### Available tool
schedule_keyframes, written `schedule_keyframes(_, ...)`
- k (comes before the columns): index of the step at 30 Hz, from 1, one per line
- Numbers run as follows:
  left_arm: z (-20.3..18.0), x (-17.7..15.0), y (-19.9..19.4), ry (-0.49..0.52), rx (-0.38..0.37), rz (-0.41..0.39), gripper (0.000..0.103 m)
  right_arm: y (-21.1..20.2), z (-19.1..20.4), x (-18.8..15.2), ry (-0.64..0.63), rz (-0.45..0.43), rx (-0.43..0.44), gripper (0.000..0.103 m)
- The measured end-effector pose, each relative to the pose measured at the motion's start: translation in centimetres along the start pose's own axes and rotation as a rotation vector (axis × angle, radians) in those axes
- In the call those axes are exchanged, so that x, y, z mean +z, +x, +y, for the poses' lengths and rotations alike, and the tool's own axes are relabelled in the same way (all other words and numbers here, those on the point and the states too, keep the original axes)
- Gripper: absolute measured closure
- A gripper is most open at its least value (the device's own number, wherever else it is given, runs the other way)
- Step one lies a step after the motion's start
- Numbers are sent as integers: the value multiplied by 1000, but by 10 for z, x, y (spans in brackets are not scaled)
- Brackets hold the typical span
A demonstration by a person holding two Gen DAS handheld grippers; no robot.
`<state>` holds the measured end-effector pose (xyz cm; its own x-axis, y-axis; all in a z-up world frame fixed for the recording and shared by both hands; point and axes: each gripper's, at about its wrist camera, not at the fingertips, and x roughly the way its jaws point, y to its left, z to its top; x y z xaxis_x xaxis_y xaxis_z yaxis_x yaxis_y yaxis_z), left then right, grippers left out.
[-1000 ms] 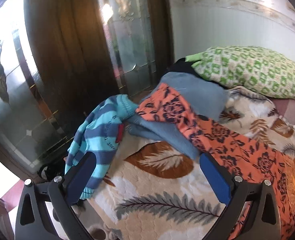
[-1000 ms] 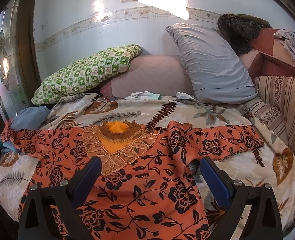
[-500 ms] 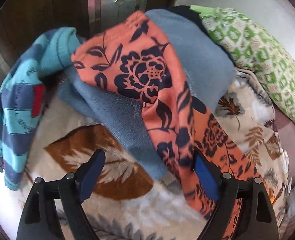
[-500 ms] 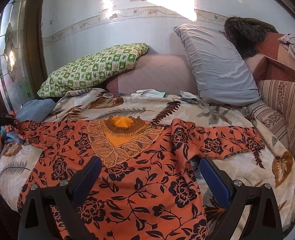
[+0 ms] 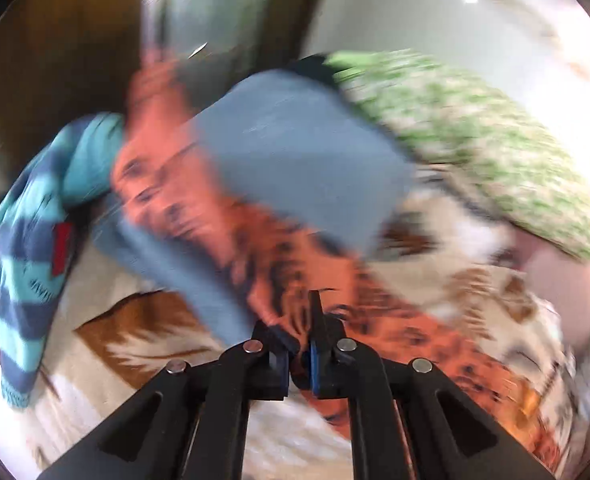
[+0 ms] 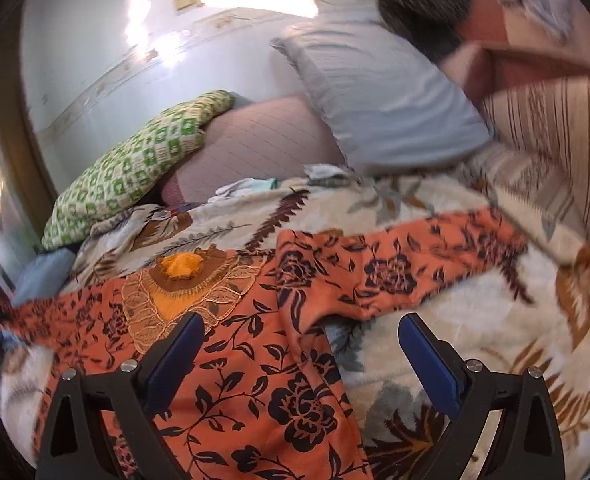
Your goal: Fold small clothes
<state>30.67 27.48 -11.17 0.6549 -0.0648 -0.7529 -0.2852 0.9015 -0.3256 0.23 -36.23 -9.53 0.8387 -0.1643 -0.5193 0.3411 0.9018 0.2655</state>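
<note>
An orange top with black flowers (image 6: 255,380) lies spread flat on the leaf-patterned bedspread (image 6: 475,340), its embroidered neckline (image 6: 183,280) facing the wall. Its right sleeve (image 6: 415,268) stretches out to the right. My right gripper (image 6: 301,332) hovers open low over the armpit of that sleeve, and nothing is pressed between its blue pads. In the blurred left wrist view my left gripper (image 5: 301,336) has its jaws closing tight on a fold of the top's other sleeve (image 5: 395,320). That sleeve runs up over a grey-blue garment (image 5: 295,152).
A blue and teal striped sweater (image 5: 27,248) hangs at the bed's left edge beside a glass door. A green patterned pillow (image 6: 135,168) and a grey pillow (image 6: 375,92) lean on the wall. A striped cushion (image 6: 555,140) borders the right side. Small pale clothes (image 6: 247,188) lie near the pillows.
My left gripper came down onto the orange sleeve and went from wide open to shut on it. My right gripper dropped closer to the top and rolled, staying open.
</note>
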Motion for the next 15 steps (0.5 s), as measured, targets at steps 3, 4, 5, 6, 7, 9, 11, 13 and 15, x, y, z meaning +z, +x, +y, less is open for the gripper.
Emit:
schedule_keyframes(3,-60,-13,-35,150,-96,-37,96,2,-19,4,97,8,23,5)
schedule_keyframes(4,-76,-16,-44,184,-121,-37,97,1,-23,5,114,4,25,5)
schedule_keyframes(5,-100,-22,-54,229,-149,-32,97,0,-26,5,129,1,28,5)
schedule_keyframes(6,-120,-28,-61,262,-173,-29,97,0,-30,6,142,-2,30,5)
schedule_keyframes(7,-141,-34,-68,294,-197,-26,97,-1,-33,7,154,-3,34,5)
schedule_keyframes(9,-191,-60,-84,385,-247,-19,96,-3,-38,8,175,-7,40,5)
schedule_keyframes(11,-240,-88,-90,462,-291,-4,96,-3,-44,11,197,-9,54,5)
schedule_keyframes(13,-280,-119,-91,525,-332,23,96,-5,-51,13,213,-11,58,5)
schedule_keyframes(15,-322,-155,-83,579,-372,69,96,-7,-58,15,237,-15,62,5)
